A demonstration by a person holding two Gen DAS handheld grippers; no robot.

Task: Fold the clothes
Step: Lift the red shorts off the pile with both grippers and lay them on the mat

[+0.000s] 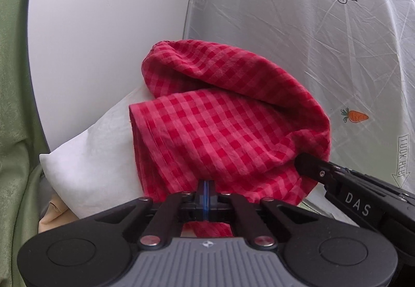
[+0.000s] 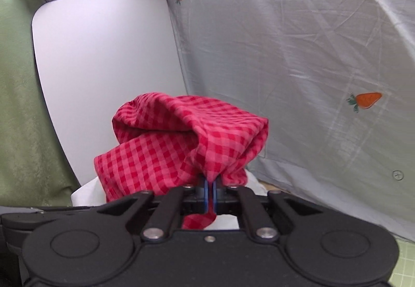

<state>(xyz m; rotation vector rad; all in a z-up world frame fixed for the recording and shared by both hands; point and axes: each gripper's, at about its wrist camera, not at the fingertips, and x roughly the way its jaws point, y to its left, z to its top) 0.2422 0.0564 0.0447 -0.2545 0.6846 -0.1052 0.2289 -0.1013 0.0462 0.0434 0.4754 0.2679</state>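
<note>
Both grippers — left gripper (image 1: 206, 189), right gripper (image 2: 210, 189) — clamp the red checked garment (image 1: 220, 126), bunched ahead of their fingertips.

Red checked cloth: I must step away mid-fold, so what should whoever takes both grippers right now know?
Left gripper: shut on the red checked cloth.
Right gripper: shut on the same cloth, fabric pinched between its blue pads.
The cloth is bunched and doubled over, above a white folded item on the white table.
Done: both grips taken.
Left: likely spread it flat, then fold; no neat fold shows yet.
</note>
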